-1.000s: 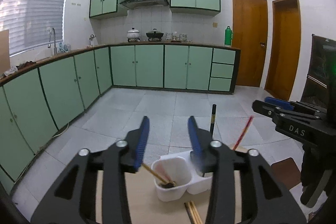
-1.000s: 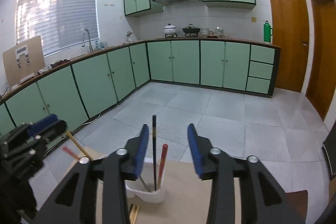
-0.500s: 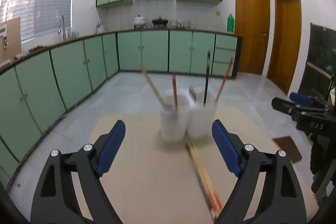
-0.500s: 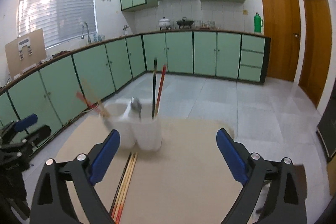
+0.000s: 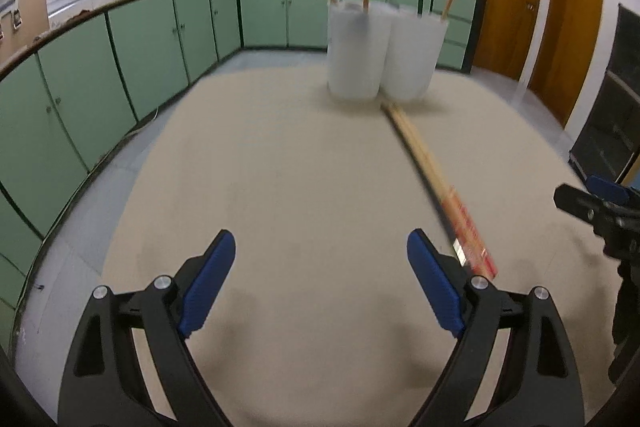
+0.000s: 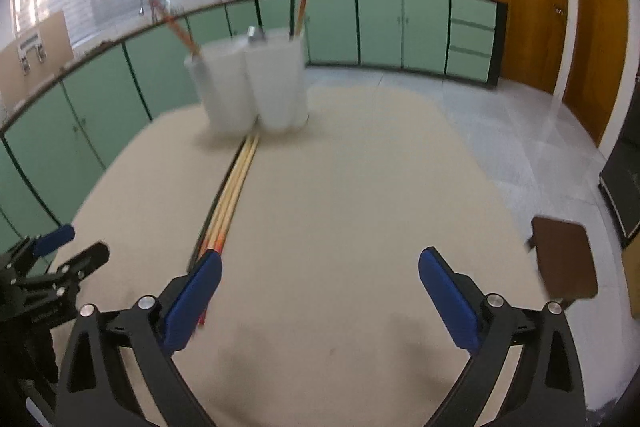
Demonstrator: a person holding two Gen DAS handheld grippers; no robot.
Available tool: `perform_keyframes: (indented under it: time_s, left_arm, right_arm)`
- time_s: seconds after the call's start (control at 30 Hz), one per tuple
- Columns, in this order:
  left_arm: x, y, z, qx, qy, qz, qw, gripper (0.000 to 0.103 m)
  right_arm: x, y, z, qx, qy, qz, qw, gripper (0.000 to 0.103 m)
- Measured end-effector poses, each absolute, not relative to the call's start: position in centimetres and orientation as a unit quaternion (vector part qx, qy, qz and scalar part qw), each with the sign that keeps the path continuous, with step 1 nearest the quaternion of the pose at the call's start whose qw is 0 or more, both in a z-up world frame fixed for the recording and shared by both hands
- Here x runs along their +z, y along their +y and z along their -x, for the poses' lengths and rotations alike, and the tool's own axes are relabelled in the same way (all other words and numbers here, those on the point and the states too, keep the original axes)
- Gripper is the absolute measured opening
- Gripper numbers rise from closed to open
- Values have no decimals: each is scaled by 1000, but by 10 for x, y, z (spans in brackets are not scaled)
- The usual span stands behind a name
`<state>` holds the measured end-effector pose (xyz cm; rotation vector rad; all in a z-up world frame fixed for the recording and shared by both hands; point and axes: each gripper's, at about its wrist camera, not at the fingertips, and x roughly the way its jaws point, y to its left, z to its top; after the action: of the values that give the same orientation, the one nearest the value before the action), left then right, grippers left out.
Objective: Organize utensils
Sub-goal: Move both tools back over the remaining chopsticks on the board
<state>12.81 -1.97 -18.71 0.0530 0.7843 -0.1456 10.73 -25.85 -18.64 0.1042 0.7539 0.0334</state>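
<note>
Both jaws have just been opening and nothing lies between them: the left hand-held gripper point(image 5: 320, 267) and the right hand-held gripper point(image 6: 320, 287) hang wide open low over the beige worktop point(image 5: 280, 187). The loose chopsticks point(image 6: 230, 203) lie in a tight bundle between the two, running from near the right gripper's left finger to the foot of the white holder point(image 6: 248, 83) at the far side. To pick cleanly, straddle one stick near its end, square to its length, and close slowly.
</note>
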Motion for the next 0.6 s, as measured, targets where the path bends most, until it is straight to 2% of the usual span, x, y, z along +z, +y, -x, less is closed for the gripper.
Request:
perform_keyframes:
  time_s: [0.17, 0.3, 0.6]
  left_arm:
    - [-201, -21, -122, -73, 401, -31, 913, 85]
    - [-204, -16, -120, -69, 403, -30, 912, 86]
    - [-203, -15, -118, -63, 406, -26, 911, 86]
  right_arm:
    - [-209, -235, -99, 33, 398, -38, 916, 95]
    - [-216, -221, -99, 45, 411, -20, 910, 88]
    - [-224, -203, -104, 38, 436, 18, 899, 88]
